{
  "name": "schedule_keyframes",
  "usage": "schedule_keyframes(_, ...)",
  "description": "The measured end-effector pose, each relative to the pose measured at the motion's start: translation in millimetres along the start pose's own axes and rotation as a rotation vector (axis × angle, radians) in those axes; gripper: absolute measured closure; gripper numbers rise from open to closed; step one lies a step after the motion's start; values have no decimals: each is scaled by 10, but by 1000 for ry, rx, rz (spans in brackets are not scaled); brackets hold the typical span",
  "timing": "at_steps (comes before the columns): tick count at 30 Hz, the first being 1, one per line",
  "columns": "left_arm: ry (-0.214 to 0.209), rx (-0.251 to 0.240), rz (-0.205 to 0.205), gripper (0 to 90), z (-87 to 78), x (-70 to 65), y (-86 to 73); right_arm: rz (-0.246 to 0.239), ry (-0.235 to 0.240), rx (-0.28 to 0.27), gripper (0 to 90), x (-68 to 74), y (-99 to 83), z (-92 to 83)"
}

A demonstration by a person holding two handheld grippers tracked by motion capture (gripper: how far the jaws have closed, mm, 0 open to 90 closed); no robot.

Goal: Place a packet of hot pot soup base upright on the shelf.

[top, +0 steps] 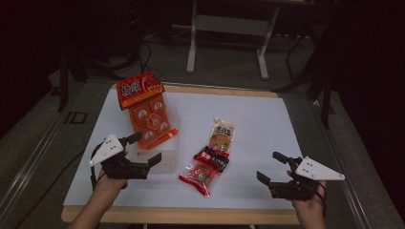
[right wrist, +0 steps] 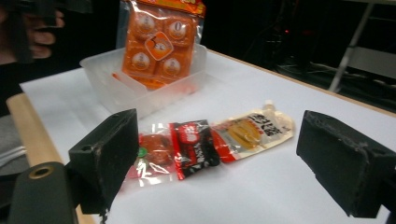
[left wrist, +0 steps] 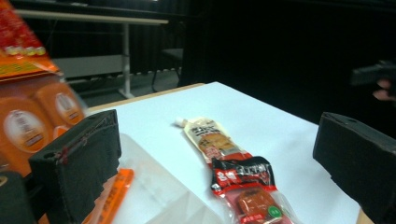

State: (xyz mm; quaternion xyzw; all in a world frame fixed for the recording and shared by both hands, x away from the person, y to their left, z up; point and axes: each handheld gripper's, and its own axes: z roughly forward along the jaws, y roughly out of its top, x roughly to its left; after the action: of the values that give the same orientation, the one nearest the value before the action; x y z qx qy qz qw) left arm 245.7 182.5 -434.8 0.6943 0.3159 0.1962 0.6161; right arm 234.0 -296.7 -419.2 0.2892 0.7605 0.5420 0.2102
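Note:
A tall orange snack pack (top: 148, 114) stands tilted in a clear plastic tub (top: 165, 160) at the left of the white tabletop (top: 258, 119). A row of three packets lies mid-table: a beige spouted pouch (top: 221, 136), a black-and-red packet (top: 212, 157) and a clear packet with red contents (top: 198, 177). My left gripper (top: 145, 148) is open at the tub's near corner, with nothing between its jaws. My right gripper (top: 268, 166) is open near the front right, apart from the packets. In the right gripper view the packets (right wrist: 194, 147) lie ahead of the open jaws, with the tub (right wrist: 116, 93) behind them.
The table's wooden front edge (top: 191, 215) runs just before my hands. A pale metal table frame (top: 227, 26) stands on the grey floor beyond the far edge. Cables lie on the floor at the back left (top: 143, 57).

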Motion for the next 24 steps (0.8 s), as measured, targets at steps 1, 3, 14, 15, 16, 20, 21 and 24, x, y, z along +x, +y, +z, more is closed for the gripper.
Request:
schedule_keyframes(1,-8,5,4,18,9,-29,-15,-6,1,10,118,4,10,46)
schedule_keyframes(3,-22,2,27,19,15,-87,-49,-11,3,15,115,8,17,96)
schedule_keyframes(14,-47,135,-9,35,21,-286,-246,-19,76,81,114,60,-30,501)
schedule_keyframes(15,-29,129,-13,21,11,-292,-276,-10,84,103,114,53,-49,587)
schedule_keyframes(16,-29,129,-13,20,11,-292,-276,-10,84,103,114,53,-49,587)
schedule_keyframes(20,-27,109,-1,16,5,-303,-316,5,95,137,109,36,-80,753)
schedule_keyframes(21,-33,109,-4,16,10,-307,-325,2,79,139,109,41,-90,795)
schedule_keyframes(24,-22,126,15,16,36,-335,-367,22,93,176,109,15,-140,968)
